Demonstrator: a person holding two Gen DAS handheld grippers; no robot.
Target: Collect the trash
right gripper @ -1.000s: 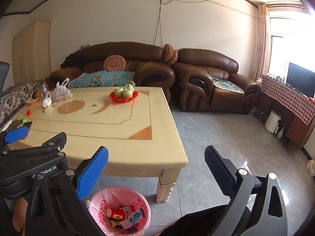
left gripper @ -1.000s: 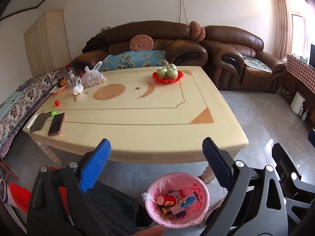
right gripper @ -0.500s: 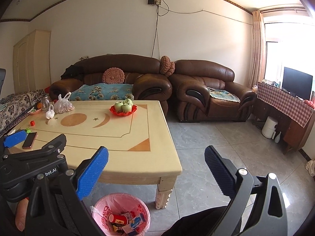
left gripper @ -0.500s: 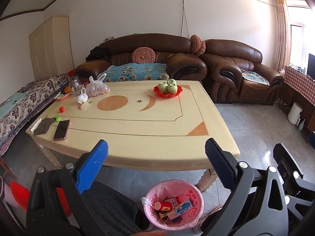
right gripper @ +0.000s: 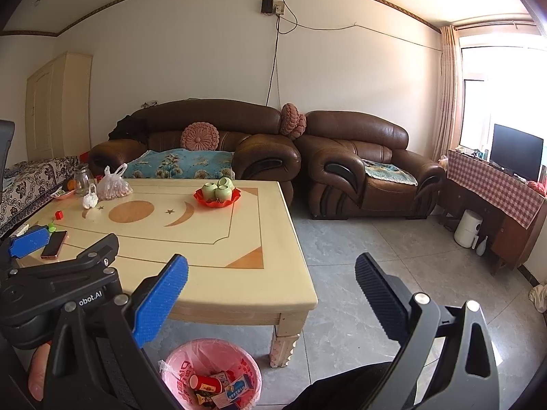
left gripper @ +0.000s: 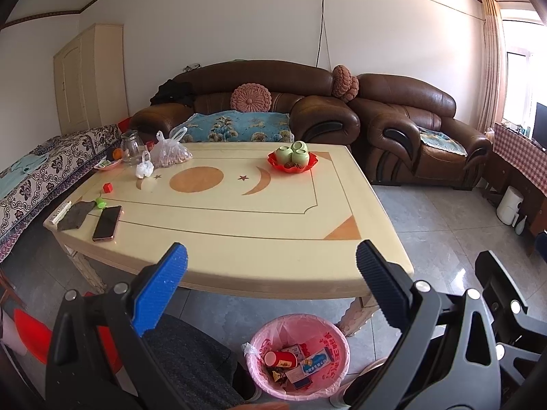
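A living room, with two hand-held tongs raised above the near edge of a low cream tabletop. At the far left of it lie a dark cloth and a phone face up, with a small green cap and a red cube just behind them. Further back on the left stand a glass jar, a small knotted white bag and a clear plastic bag of nuts. Towards the middle right sits a red dish holding upturned green cups. The left tongs have their blue and black fingers spread wide, holding nothing. On the floor below the table's near edge, between the two tongs, a bin lined with a pink bag holds the trash: a red can and several small cartons. To the right, the right tongs also stand wide apart and empty. Brown leather sofas line the back wall.
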